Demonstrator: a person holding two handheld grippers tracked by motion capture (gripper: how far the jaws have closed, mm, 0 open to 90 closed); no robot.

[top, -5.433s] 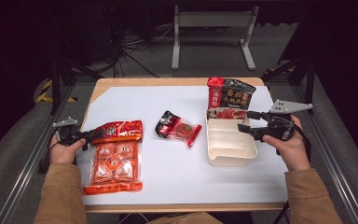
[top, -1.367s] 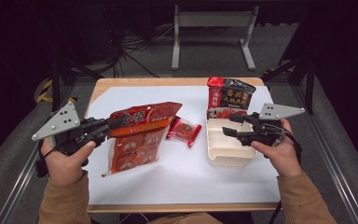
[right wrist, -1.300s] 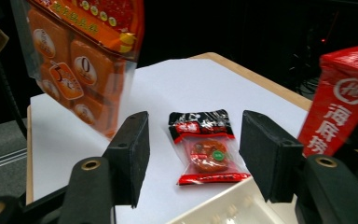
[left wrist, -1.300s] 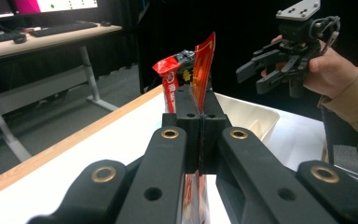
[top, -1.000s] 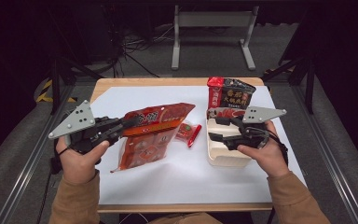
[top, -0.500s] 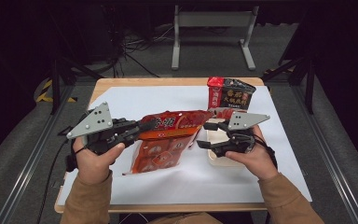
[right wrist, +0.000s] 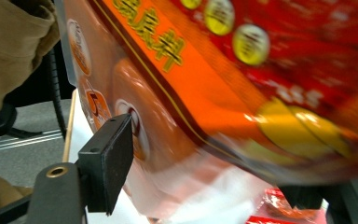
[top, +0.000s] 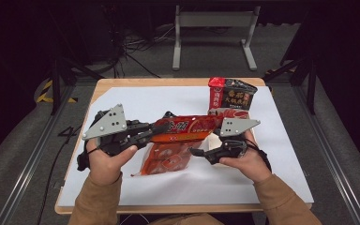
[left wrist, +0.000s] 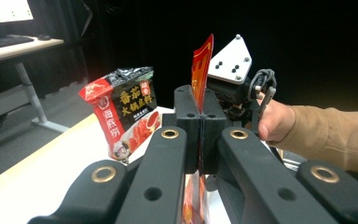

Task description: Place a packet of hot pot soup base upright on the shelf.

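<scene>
Lifting the big red snack bag (top: 183,136) off the white worktop (top: 286,159) is what has changed most: a few seconds ago it lay flat near the left edge, and now we hold it up over the middle of the sheet, toward the front edge, its printed top band stretched level between our two hands. Our left gripper (top: 145,133) has its jaws clamped tight on the bag's sealed end; in the left gripper view the pads (left wrist: 200,126) meet on the thin red film (left wrist: 200,70) with no gap. Our right gripper (top: 201,152) has come in from the right side, away from the pale tray it was over, and its jaws have just been opening. In the right gripper view one pad (right wrist: 109,163) stands just beside the lower clear part of the bag, which lies between the jaws, not yet pinched as far as we can tell.

We judge that the bag is now set up for a two-handed step, most likely a second grip to pull it open or steady it. The dark soup-base packet (top: 229,96) stands near the far right corner, untouched.
</scene>
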